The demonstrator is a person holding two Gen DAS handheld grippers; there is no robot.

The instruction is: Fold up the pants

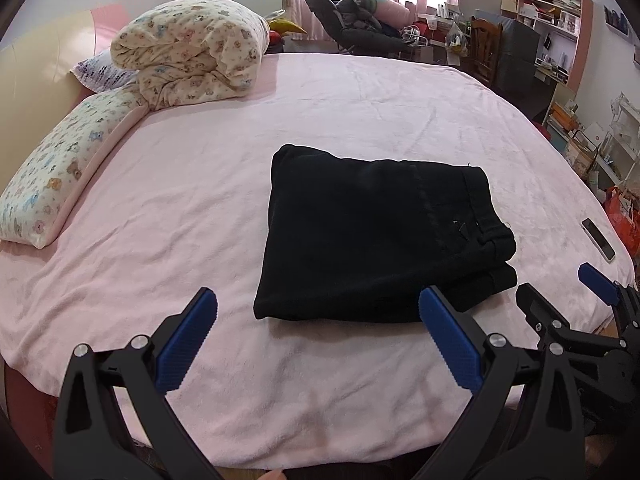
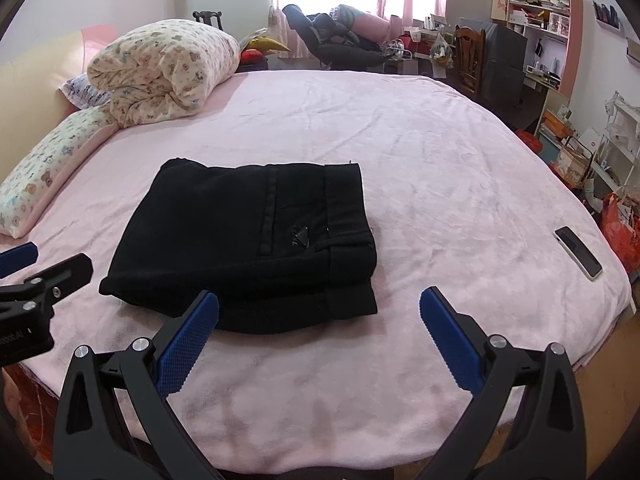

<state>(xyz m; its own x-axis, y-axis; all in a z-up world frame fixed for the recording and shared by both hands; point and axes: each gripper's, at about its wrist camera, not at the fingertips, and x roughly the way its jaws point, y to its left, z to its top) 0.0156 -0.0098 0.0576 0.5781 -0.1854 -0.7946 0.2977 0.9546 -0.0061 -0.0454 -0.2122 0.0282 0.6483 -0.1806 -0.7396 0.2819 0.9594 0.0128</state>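
Note:
Black pants [image 1: 372, 236] lie folded into a compact rectangle on the pink bed [image 1: 320, 112], waistband to the right; they also show in the right wrist view [image 2: 248, 244]. My left gripper [image 1: 318, 304] is open and empty, held just in front of the pants' near edge. My right gripper [image 2: 319, 304] is open and empty, held near the pants' front right corner. The right gripper also shows at the right edge of the left wrist view [image 1: 560, 292]. The left gripper shows at the left edge of the right wrist view [image 2: 48, 264].
A rolled patterned duvet [image 1: 192, 52] and a long pillow [image 1: 60, 168] lie at the bed's far left. A phone [image 2: 578, 253] lies near the bed's right edge. Chairs, shelves and clutter stand beyond the bed on the right.

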